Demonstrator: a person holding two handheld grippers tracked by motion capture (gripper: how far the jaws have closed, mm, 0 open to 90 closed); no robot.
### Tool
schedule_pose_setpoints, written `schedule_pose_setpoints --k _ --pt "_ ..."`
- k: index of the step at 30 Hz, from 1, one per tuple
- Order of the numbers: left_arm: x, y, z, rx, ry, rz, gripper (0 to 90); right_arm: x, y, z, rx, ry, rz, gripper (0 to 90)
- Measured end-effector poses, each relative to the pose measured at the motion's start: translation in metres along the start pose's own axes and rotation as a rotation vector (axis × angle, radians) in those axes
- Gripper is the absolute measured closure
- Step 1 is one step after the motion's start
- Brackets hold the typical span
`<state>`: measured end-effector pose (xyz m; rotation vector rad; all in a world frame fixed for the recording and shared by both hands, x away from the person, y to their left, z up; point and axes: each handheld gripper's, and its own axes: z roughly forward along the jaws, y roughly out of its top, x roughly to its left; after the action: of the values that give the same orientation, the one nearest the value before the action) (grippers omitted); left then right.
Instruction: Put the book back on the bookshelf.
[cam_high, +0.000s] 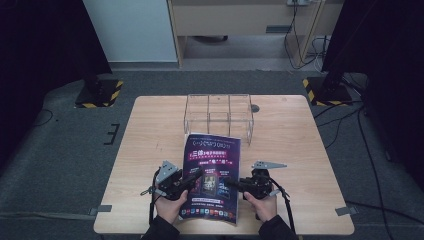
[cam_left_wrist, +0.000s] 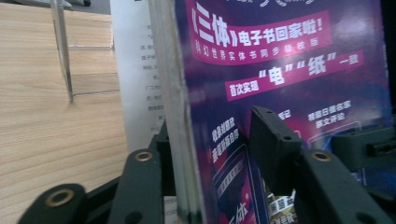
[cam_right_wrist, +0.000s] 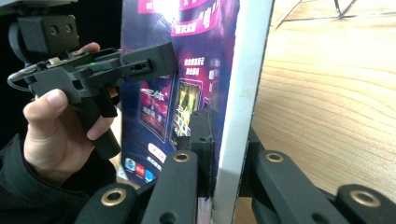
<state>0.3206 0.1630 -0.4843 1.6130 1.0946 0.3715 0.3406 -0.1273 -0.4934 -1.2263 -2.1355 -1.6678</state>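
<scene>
A magazine with a purple cover (cam_high: 212, 165) is over the near middle of the wooden table (cam_high: 150, 130). My left gripper (cam_high: 192, 177) is at its left edge and my right gripper (cam_high: 231, 183) at its right edge, both pointing inward. In the left gripper view the magazine's edge (cam_left_wrist: 180, 116) runs between the jaws of the left gripper (cam_left_wrist: 215, 135); the jaw over the cover stands apart from it, so this gripper is open. In the right gripper view the right gripper (cam_right_wrist: 226, 135) is shut on the magazine's white edge (cam_right_wrist: 243, 79). The hand with the left gripper (cam_right_wrist: 154, 63) shows beyond the cover.
A clear acrylic organizer (cam_high: 218, 117) with several compartments stands just beyond the magazine; its wall (cam_left_wrist: 63, 51) shows in the left gripper view. Stands with yellow-black striped bases (cam_high: 99, 94) (cam_high: 327, 91) flank the table's far corners, with cables on the floor at the right.
</scene>
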Motion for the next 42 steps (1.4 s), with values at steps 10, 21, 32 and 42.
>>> schedule_pose_setpoints --k 10,21,32,42 --pt "0.008 -0.002 -0.001 0.019 0.08 -0.014 30.8 0.009 0.007 -0.006 -0.021 0.009 -0.038 83.0" --pt "0.028 -0.002 -0.013 0.026 0.162 -0.042 26.9 0.017 0.018 -0.013 -0.061 0.001 -0.063 83.0" --pt "0.054 -0.015 -0.008 0.149 0.31 -0.035 23.9 0.036 0.043 -0.027 -0.127 -0.02 -0.138 83.0" --pt "0.064 -0.023 0.0 0.241 0.401 0.001 22.6 0.04 0.059 -0.047 -0.167 -0.104 -0.191 83.0"
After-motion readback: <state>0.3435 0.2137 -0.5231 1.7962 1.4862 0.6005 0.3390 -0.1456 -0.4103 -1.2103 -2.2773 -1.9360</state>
